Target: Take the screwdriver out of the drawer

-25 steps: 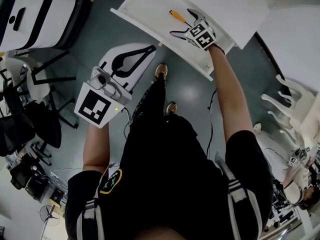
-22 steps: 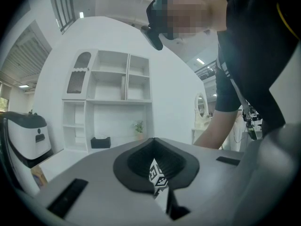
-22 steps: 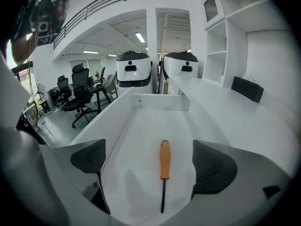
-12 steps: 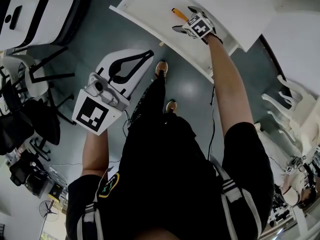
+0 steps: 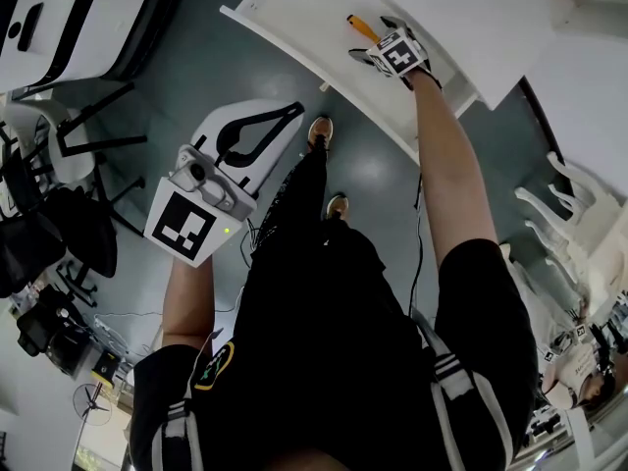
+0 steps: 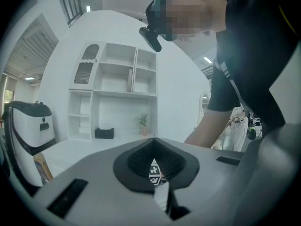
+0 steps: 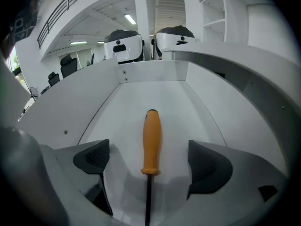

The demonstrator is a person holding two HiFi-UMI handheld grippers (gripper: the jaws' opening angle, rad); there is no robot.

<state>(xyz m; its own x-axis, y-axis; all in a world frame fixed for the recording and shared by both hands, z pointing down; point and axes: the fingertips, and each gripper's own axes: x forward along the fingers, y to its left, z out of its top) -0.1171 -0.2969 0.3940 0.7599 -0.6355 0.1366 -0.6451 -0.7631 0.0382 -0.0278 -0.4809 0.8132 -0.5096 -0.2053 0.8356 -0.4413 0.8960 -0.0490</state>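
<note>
Since a second ago, when my right gripper point(image 5: 375, 39) sat beside the tip end, I have pushed it further into the drawer point(image 5: 290, 16), so that the screwdriver point(image 7: 151, 140) now lies between its wide-open jaws. Neither pad touches it, and the gripper holds nothing. The dark shaft runs back under the gripper, and the orange handle points away toward the drawer's rear wall. My left gripper point(image 6: 153, 160) has barely shifted. It hangs low by my side, over the grey floor and well apart from the drawer, with its jaws pressed together on nothing. The only print I can make out is the black-and-white square marker on each gripper's cube. Bare white drawer floor lies on both sides of the handle, between it and each pad, and more lies beyond the handle's end. The drawer's side walls rise further out to left and right. In the head view, my right wrist crosses the drawer's front edge.
</note>
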